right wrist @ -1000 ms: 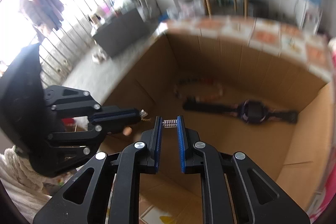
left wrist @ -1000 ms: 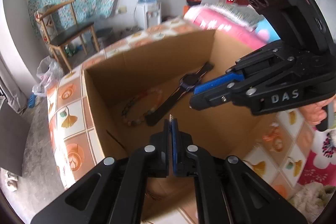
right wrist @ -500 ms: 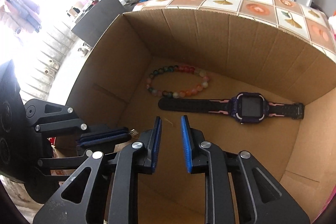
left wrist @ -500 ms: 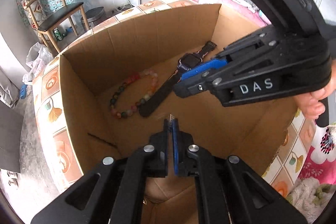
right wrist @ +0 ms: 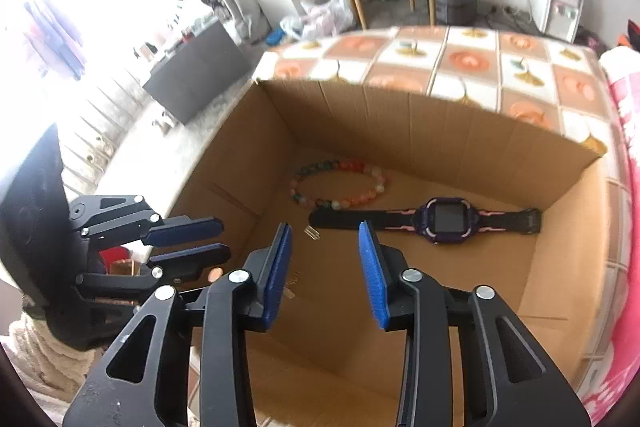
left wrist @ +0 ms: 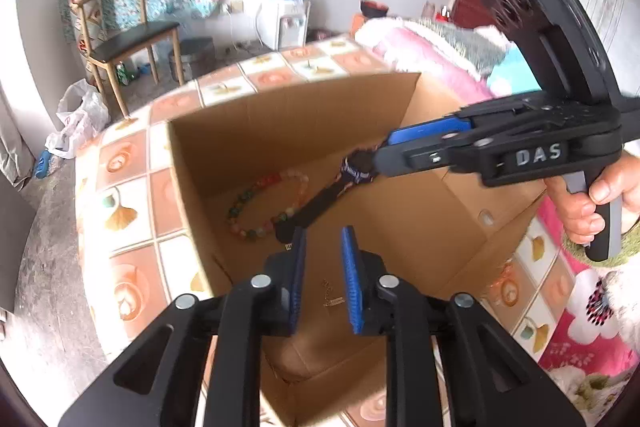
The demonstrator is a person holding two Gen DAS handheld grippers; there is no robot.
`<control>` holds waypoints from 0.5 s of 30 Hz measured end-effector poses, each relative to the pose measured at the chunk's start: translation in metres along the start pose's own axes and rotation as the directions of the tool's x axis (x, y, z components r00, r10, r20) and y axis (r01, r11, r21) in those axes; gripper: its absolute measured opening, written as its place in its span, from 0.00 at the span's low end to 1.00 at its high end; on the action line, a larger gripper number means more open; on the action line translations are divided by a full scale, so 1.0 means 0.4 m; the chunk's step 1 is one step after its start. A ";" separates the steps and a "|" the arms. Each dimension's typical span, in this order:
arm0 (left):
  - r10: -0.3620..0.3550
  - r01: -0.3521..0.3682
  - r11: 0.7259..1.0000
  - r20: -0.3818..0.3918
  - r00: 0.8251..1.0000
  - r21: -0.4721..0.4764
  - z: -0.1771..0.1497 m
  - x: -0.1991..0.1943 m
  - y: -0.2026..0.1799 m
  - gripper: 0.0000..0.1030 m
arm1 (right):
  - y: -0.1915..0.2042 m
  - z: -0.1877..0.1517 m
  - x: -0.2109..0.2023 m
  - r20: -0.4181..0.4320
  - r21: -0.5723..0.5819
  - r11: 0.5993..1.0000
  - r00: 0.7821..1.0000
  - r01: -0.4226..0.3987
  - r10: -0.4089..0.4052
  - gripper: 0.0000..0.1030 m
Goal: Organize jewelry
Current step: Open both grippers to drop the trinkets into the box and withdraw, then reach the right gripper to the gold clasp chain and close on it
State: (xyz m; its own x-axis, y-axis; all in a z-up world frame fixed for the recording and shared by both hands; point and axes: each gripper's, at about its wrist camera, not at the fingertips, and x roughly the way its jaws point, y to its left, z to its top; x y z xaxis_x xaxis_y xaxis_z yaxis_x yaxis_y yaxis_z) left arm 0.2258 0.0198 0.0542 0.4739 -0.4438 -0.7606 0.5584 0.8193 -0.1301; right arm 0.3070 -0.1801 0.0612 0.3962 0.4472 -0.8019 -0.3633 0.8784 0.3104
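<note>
Your left gripper point(left wrist: 322, 277) and right gripper point(right wrist: 326, 269): fingers spread wide, both empty, over the box point(right wrist: 460, 123). Chain point(left wrist: 332, 295) lies on the box floor near the front wall; bracelet point(right wrist: 338, 183) and watch point(right wrist: 446, 219) by the back wall, so it looks dropped in.

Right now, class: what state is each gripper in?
Left gripper: open, holding nothing.
Right gripper: open, holding nothing.

Matt corrugated cardboard box point(right wrist: 440, 131); glossy stone-like bead bracelet point(right wrist: 340, 183); watch point(right wrist: 444, 219), matt rubbery strap, shiny screen; desk point(right wrist: 472, 59) glossy patterned cover
</note>
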 end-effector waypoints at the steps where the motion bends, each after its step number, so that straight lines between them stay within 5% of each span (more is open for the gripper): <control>1: 0.006 -0.006 1.000 0.024 1.000 -0.007 -0.005 -0.026 -0.001 0.20 | 0.004 -0.006 -0.028 0.027 -0.002 1.000 1.000 -0.007 0.007 0.38; 4: 0.024 -0.022 1.000 0.094 0.995 -0.018 -0.030 -0.099 -0.008 0.30 | 0.018 -0.034 -0.103 0.102 -0.008 0.999 0.994 -0.034 0.035 0.44; 9: 0.039 -0.037 0.999 0.195 0.980 -0.013 -0.108 -0.225 -0.043 0.63 | 0.061 -0.142 -0.223 0.187 -0.046 0.996 0.979 -0.076 0.083 0.52; 15: 0.053 -0.047 0.998 0.205 0.977 -0.033 -0.226 -0.276 -0.099 0.86 | 0.074 -0.294 -0.258 0.205 0.007 0.993 0.972 -0.117 0.114 0.53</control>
State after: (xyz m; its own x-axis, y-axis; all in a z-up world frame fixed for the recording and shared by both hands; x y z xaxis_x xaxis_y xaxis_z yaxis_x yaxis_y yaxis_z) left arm 0.0898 0.0693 0.0858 0.6323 -0.4648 -0.6199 0.5129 0.8507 -0.1148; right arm 0.1562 -0.2201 0.0931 0.5166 0.5691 -0.6397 -0.4019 0.8209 0.4057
